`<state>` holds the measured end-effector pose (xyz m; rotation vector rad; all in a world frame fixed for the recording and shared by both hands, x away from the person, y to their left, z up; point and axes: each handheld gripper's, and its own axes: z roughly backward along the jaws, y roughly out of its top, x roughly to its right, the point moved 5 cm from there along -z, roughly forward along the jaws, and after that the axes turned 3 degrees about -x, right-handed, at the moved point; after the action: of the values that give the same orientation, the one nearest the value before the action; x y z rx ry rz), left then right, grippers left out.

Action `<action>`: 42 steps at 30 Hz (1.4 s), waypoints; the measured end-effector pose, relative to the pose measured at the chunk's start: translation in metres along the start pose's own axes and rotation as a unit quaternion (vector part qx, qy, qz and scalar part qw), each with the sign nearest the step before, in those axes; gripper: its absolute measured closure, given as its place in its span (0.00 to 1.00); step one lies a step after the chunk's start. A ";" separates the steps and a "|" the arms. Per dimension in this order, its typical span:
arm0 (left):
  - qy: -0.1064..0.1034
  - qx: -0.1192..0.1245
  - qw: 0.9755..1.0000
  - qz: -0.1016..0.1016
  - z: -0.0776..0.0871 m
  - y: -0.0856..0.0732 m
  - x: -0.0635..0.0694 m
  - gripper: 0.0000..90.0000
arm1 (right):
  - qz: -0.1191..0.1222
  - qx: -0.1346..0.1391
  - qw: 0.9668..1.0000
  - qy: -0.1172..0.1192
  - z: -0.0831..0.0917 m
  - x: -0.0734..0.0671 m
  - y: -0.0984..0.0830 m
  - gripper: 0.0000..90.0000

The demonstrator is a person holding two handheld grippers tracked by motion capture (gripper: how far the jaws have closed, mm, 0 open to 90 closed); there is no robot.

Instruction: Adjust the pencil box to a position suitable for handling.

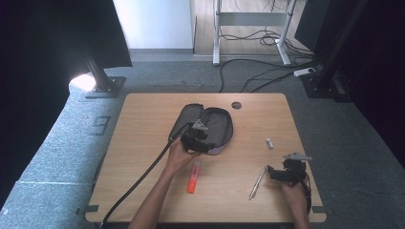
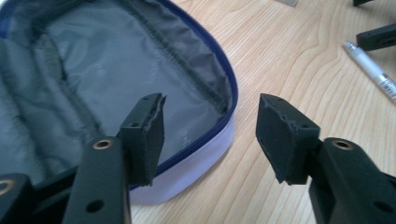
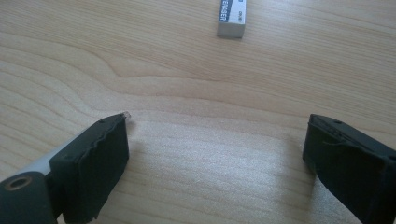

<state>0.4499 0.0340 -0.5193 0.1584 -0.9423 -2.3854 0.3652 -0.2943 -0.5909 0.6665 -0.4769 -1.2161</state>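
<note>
1. An open grey pouch [image 1: 210, 125] lies on the wooden surface [image 1: 143, 143], toward its far middle, unzipped with the lining showing.
2. The left gripper [image 1: 198, 140] sits at the pouch's near edge, held by the left hand [image 1: 177, 157]. In the left gripper view [image 2: 210, 135] its jaws straddle the blue-trimmed rim of the pouch [image 2: 93, 84]: one jaw over the lining, the other over bare wood. The pads stand apart and do not press on the rim; nothing is gripped.
3. The right gripper [image 1: 274, 172] rests low near the surface's near right corner, held by the right hand [image 1: 292, 191]. In the right gripper view [image 3: 215, 149] its jaws are wide apart with only bare wood between them.
4. A silver pen [image 1: 258, 182] lies just left of the right gripper, with its tip beside one jaw in the right gripper view.
5. An orange marker [image 1: 193, 177] lies near the left forearm, on the near side of the pouch.
6. A small white eraser [image 1: 270, 143] lies beyond the right gripper, apart from it, and to the right of the pouch.
</note>
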 end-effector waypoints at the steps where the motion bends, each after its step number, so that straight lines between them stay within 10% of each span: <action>1: 0.000 0.000 1.000 0.000 0.000 0.000 0.000 0.49 | 0.000 0.000 1.000 0.000 0.000 0.000 0.000 0.07; 16: -0.029 0.005 1.000 0.004 -0.033 0.012 0.009 0.66 | 0.001 0.001 1.000 0.001 0.000 0.000 0.000 0.07; 30: -0.005 -0.017 0.999 -0.027 -0.046 0.007 0.020 0.96 | 0.001 0.001 1.000 0.001 0.000 0.000 0.000 0.07; 42: -0.027 -0.019 0.999 -0.041 -0.045 0.006 0.037 0.98 | 0.001 0.001 1.000 0.001 0.000 0.000 0.000 0.07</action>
<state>0.4351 -0.0162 -0.5454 0.1216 -0.9298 -2.4931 0.3652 -0.2940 -0.5909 0.6693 -0.4780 -1.2133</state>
